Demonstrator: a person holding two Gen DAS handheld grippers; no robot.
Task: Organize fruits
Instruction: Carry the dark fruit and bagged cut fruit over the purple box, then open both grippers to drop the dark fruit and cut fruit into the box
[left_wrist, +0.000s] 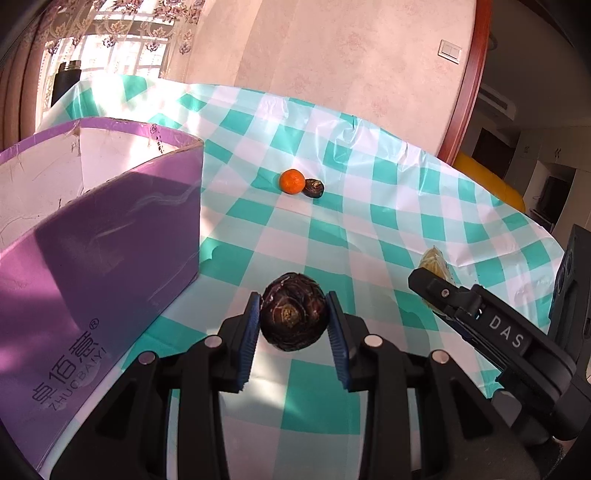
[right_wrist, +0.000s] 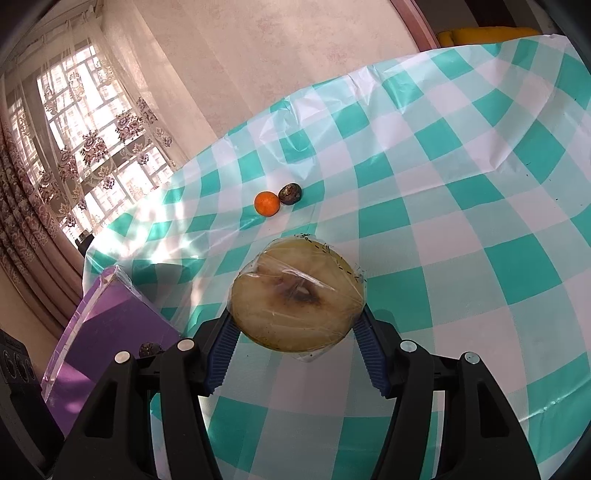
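1. We see the left gripper (left_wrist: 293, 321) clamped on a dark brown, round, rough-skinned fruit (left_wrist: 293, 312); its blue ribbed pads (left_wrist: 249, 332) press the fruit's two sides, and the fruit is held clear of the cloth.
2. We see the right gripper (right_wrist: 297, 325) closed at a middling width on a pale yellow half fruit wrapped in clear film (right_wrist: 297, 295), cut face with its brown core turned up toward the camera; the blue pads (right_wrist: 223, 343) grip its lower left and right edges.
3. From the left wrist, the right gripper shows near the right edge of the table, with the wrapped fruit at its tips.
4. Just left of the left gripper stands a purple cardboard box with a white inside (left_wrist: 110, 236), open at the top, near the table's left edge.
5. Farther out, toward the far edge, a small orange mandarin (left_wrist: 291, 181) lies touching a second small dark brown fruit (left_wrist: 314, 188).
6. We see all this resting on a table under a teal-and-white checked plastic tablecloth (left_wrist: 388, 221), creased and sunlit.
7. Beyond it are a pale patterned wall (left_wrist: 332, 55), a window with flowered lace curtains (right_wrist: 92, 147), a white wall switch (left_wrist: 450, 51), a red-brown wooden door frame (left_wrist: 469, 81) and something yellow (left_wrist: 491, 181) past the table's far right corner.
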